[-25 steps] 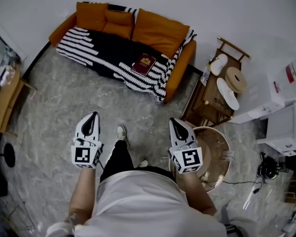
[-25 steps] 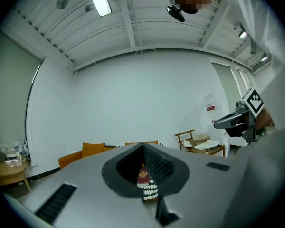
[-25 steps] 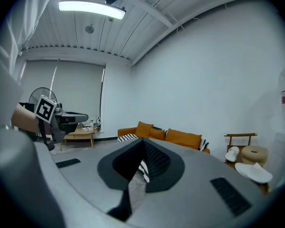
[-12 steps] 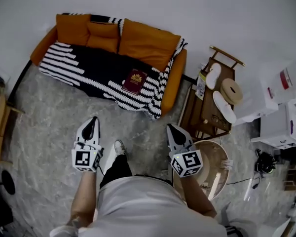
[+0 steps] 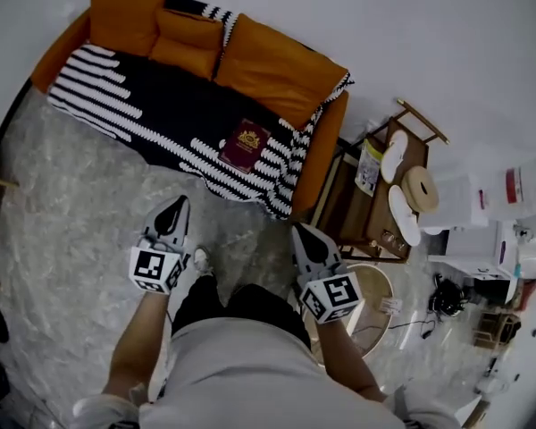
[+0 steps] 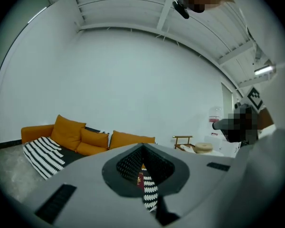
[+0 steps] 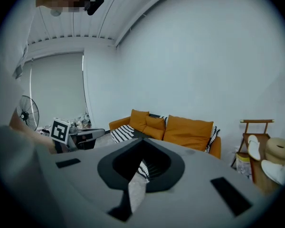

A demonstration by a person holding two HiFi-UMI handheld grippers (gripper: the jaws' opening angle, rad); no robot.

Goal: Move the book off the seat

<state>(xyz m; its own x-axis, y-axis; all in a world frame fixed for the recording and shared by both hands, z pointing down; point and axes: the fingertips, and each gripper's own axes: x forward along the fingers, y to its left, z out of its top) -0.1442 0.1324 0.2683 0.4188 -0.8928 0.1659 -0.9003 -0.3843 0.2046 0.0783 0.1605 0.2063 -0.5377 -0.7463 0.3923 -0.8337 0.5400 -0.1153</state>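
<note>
Sitting by the wall is an orange sofa (image 5: 277,70) with a stripy blanket (image 5: 161,105) on it. On the blanket lies the red book (image 5: 243,145). The left gripper (image 5: 177,206) and right gripper (image 5: 298,232) are squeezed closed, empty, well away from it.

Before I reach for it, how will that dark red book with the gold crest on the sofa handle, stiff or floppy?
The dark red book looks flat and thin, so probably fairly stiff and light. It lies on a soft black-and-white striped throw, so pushing may bunch the fabric rather than slide it.
</note>
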